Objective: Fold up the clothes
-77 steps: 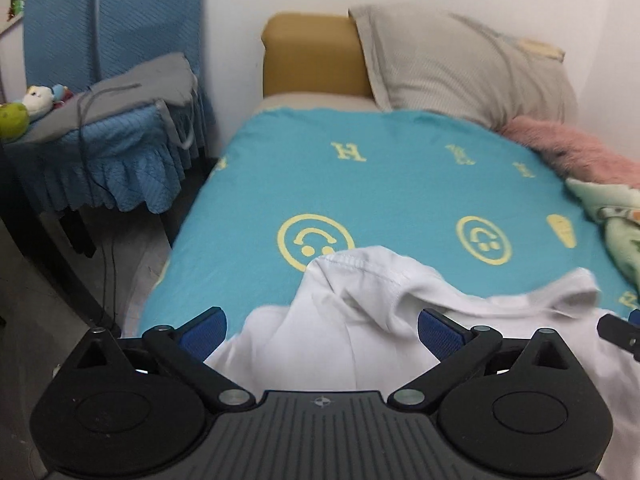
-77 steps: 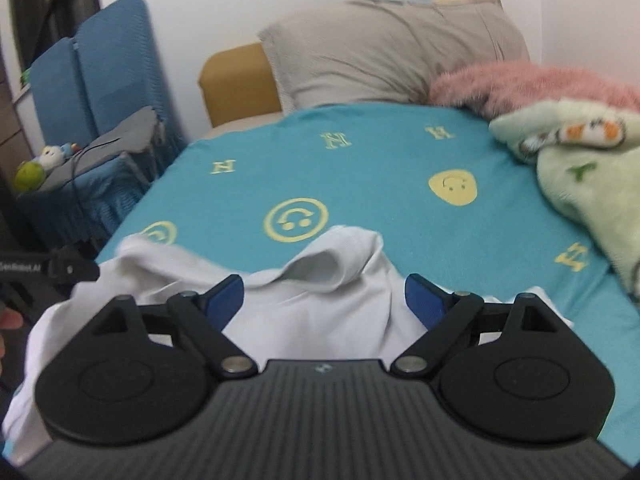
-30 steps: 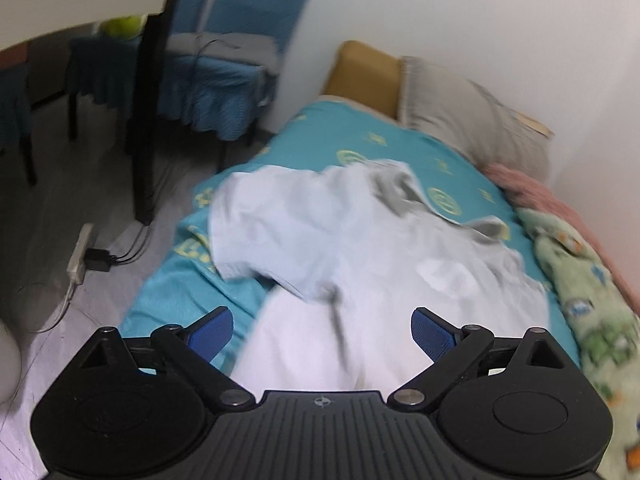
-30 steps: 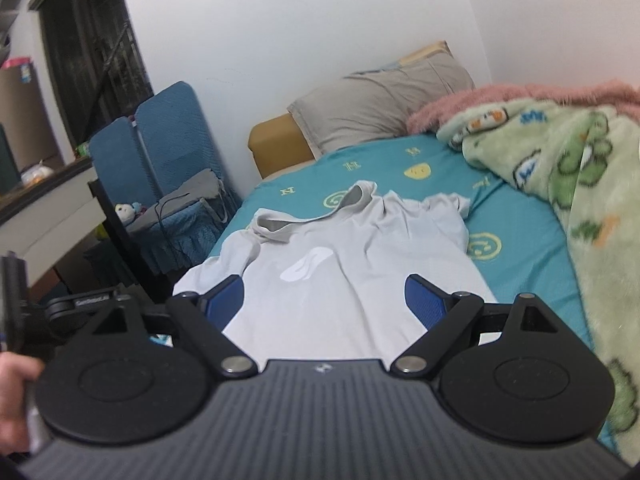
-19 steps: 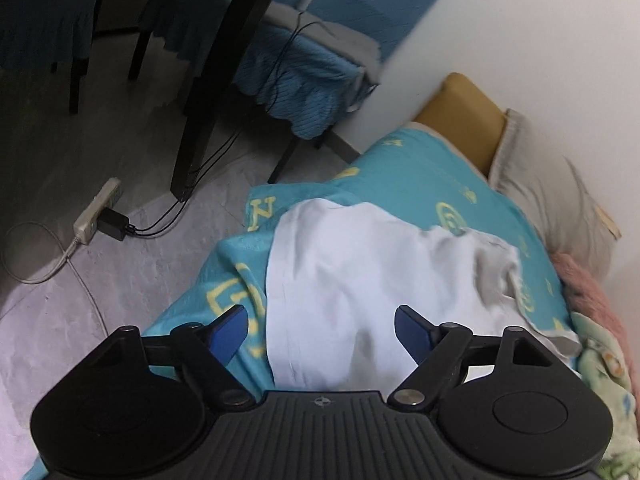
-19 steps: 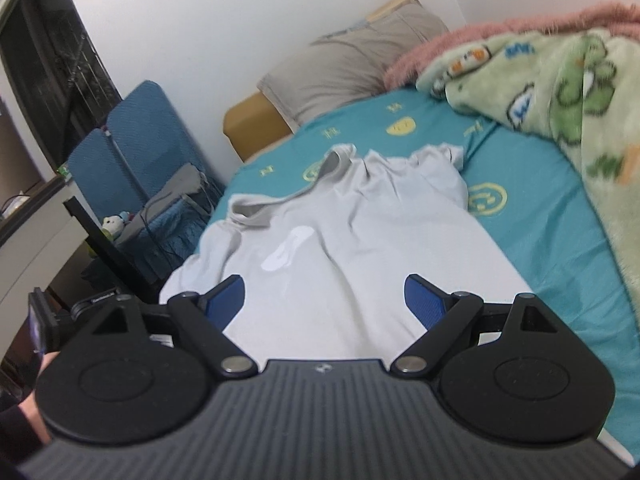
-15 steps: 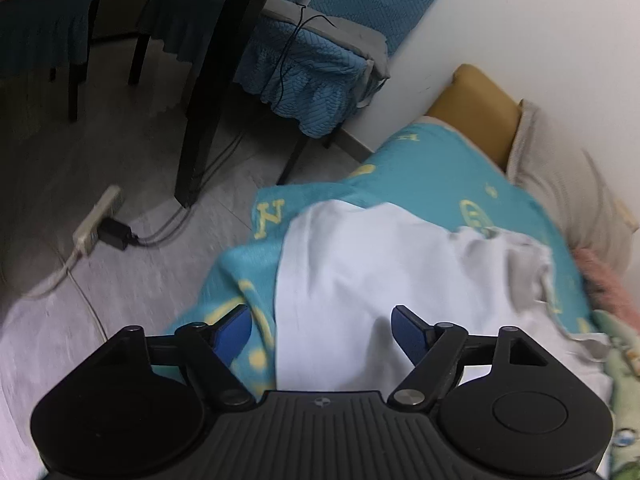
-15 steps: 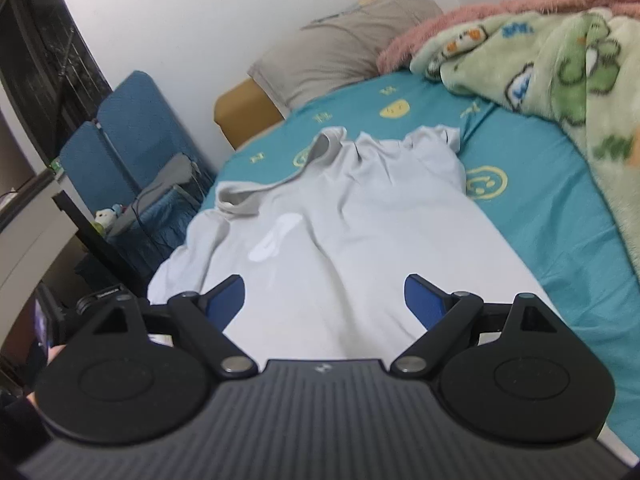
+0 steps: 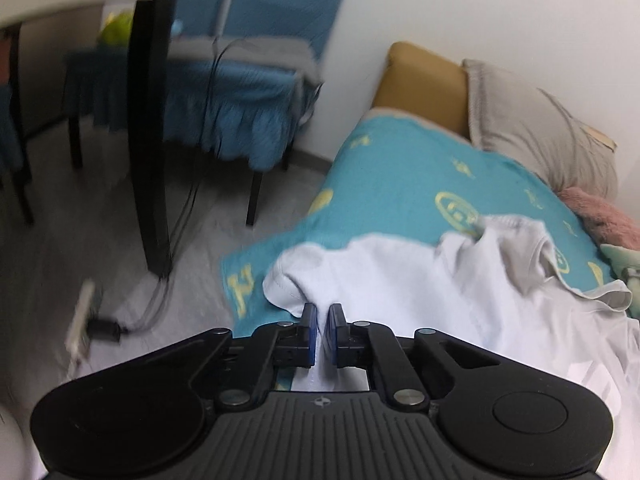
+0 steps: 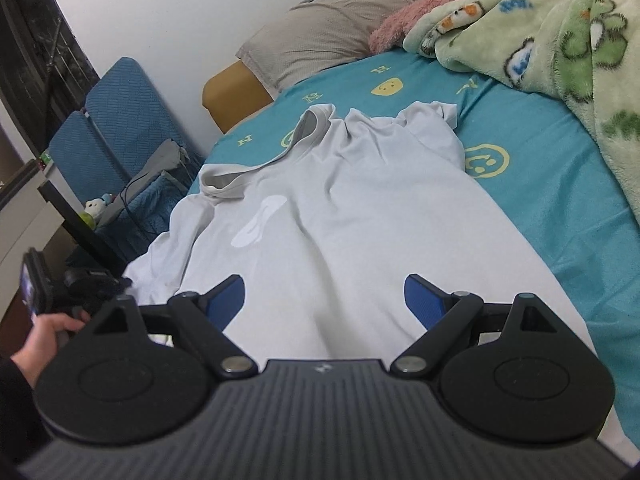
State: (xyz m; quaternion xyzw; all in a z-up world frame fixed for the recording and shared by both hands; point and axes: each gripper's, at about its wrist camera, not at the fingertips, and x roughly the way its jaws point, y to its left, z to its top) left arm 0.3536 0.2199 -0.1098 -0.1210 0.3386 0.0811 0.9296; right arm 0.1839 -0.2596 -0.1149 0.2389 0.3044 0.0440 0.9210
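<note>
The white T-shirt (image 10: 360, 216) lies spread lengthwise on the bed (image 10: 560, 184), collar toward the pillow (image 10: 340, 44), creased but with no fold in its body that I can see, so the folding itself looks mostly ahead. The left tongs (image 9: 323, 330) are pinched closed on cloth at the sleeve (image 9: 296, 280) (by the bed's edge); the right tongs (image 10: 324, 300) hang wide apart, holding nothing, over the lower hem. A green blanket (image 10: 560, 40) lies beside it.

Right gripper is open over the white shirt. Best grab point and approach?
Probably the right sleeve of the white shirt, taken at its outer edge from the blanket side: it lies bunched and raised, mirroring the sleeve the left gripper pinches.
</note>
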